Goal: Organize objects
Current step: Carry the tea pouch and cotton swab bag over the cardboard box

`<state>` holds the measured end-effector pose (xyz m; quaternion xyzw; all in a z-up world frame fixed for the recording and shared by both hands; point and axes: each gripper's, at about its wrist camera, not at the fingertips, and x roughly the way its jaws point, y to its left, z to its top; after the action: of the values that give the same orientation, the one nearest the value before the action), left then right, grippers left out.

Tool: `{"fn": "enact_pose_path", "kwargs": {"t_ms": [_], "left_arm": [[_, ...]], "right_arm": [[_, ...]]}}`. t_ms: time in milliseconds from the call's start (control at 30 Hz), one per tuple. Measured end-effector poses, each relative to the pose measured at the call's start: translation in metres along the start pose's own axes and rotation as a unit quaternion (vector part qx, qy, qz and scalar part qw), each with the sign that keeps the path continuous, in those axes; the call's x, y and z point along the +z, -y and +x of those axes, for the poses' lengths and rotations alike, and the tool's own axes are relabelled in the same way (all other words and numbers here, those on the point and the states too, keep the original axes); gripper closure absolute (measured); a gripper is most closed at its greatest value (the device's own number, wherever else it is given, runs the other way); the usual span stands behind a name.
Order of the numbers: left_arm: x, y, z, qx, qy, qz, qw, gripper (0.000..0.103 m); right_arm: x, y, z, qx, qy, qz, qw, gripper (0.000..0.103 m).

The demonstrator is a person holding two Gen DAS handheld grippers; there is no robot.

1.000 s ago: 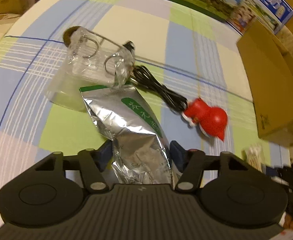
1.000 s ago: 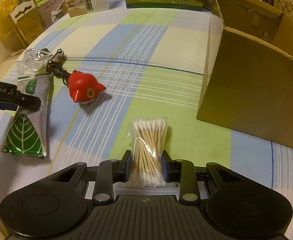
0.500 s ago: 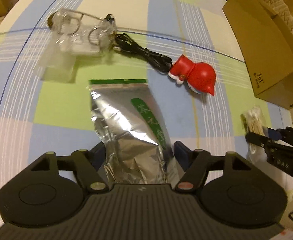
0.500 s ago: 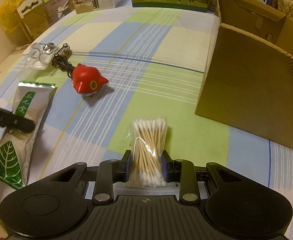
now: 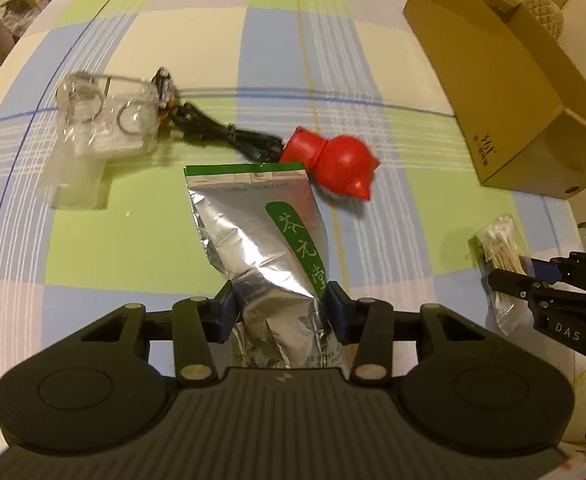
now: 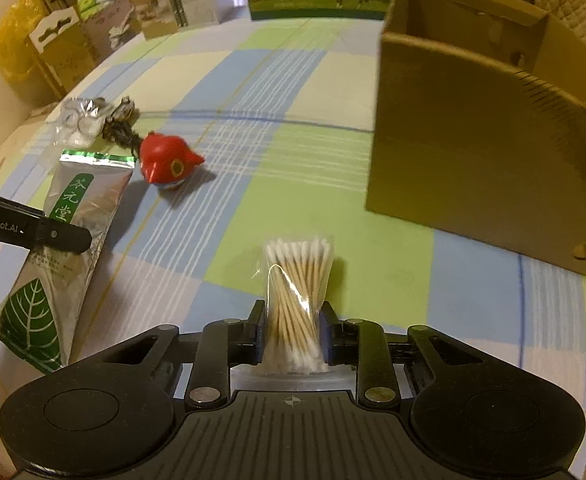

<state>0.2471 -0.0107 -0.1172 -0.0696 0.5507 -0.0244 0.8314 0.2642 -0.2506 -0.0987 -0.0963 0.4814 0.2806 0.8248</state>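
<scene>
The left gripper [image 5: 280,307] is clenched on the lower part of the foil pouch [image 5: 265,232], so the pouch is carried by its stiff end above the cloth [image 5: 141,216], near the red toy [image 5: 333,164]. The right gripper [image 6: 291,334] pinches the swab bag [image 6: 297,280] at its middle. Both point forward, low over the table; the open box [image 6: 473,152] stands ahead on the right, probably their goal.

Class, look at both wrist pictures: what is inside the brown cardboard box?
Only bare inner walls of the cardboard box show from the right wrist, near its open top. Its near wall hides the floor and any contents, and the left wrist shows just the outside.
</scene>
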Motion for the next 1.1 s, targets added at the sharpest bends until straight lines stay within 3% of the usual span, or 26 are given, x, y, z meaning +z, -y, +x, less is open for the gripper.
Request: {"fn": "enact_pose_path", "kwargs": {"t_ms": [467, 1100], "left_arm": [[0.038, 0.045, -0.051, -0.037, 0.061, 0.025, 0.9971, 0.063], [0.097, 0.120, -0.087, -0.079, 0.132, 0.057, 0.9864, 0.063]], "right_arm": [[0.025, 0.021, -0.065, 0.023, 0.071, 0.017, 0.997, 0.080], [0.053, 0.085, -0.131, 0.004, 0.147, 0.049, 0.988, 0.080]]}}
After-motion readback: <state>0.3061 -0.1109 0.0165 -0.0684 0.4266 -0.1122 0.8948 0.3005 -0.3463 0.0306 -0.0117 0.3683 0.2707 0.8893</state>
